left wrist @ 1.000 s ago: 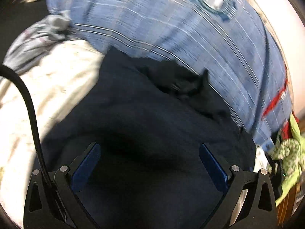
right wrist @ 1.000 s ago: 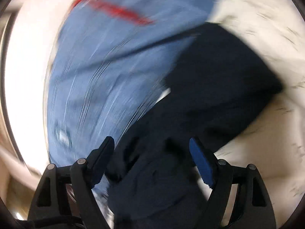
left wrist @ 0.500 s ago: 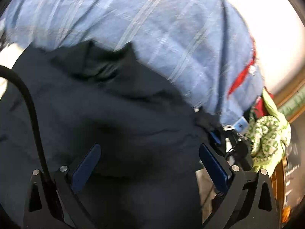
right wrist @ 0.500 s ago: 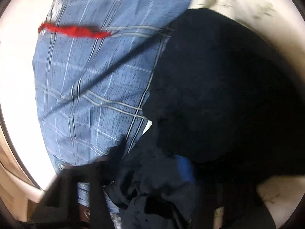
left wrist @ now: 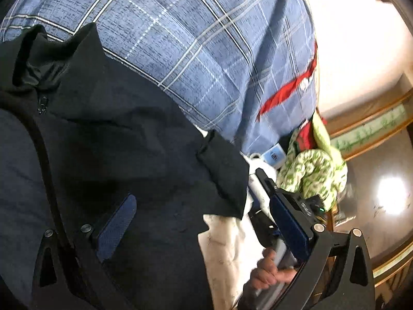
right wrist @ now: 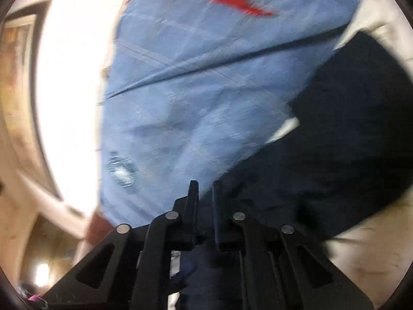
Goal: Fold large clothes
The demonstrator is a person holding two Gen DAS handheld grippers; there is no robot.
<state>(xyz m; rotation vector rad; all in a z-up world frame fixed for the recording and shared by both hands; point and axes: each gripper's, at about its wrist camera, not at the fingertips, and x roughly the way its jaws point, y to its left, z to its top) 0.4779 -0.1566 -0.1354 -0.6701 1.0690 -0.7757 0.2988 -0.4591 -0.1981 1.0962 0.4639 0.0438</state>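
Note:
A dark navy zip jacket (left wrist: 116,142) lies spread over a cream sheet (left wrist: 224,245), its collar up against a blue plaid pillow (left wrist: 206,38). My left gripper (left wrist: 202,199) hangs open just above the jacket's right part, with the left pad over the cloth and the right pad past the jacket's corner. At that corner a hand (left wrist: 268,271) holds the other gripper's handle. In the right wrist view my right gripper (right wrist: 204,188) has its jaws drawn close together on a bunch of the jacket (right wrist: 335,129), next to the pillow (right wrist: 193,90).
A green patterned cloth (left wrist: 309,173) and small items are piled off the bed's right side. A wooden frame (left wrist: 374,129) and a bright wall stand beyond them. The cream sheet (right wrist: 361,258) shows around the jacket's far side.
The right gripper's jaws have shut on the jacket's edge and lifted a little. The left gripper has swung right across the jacket toward its corner and is still open.

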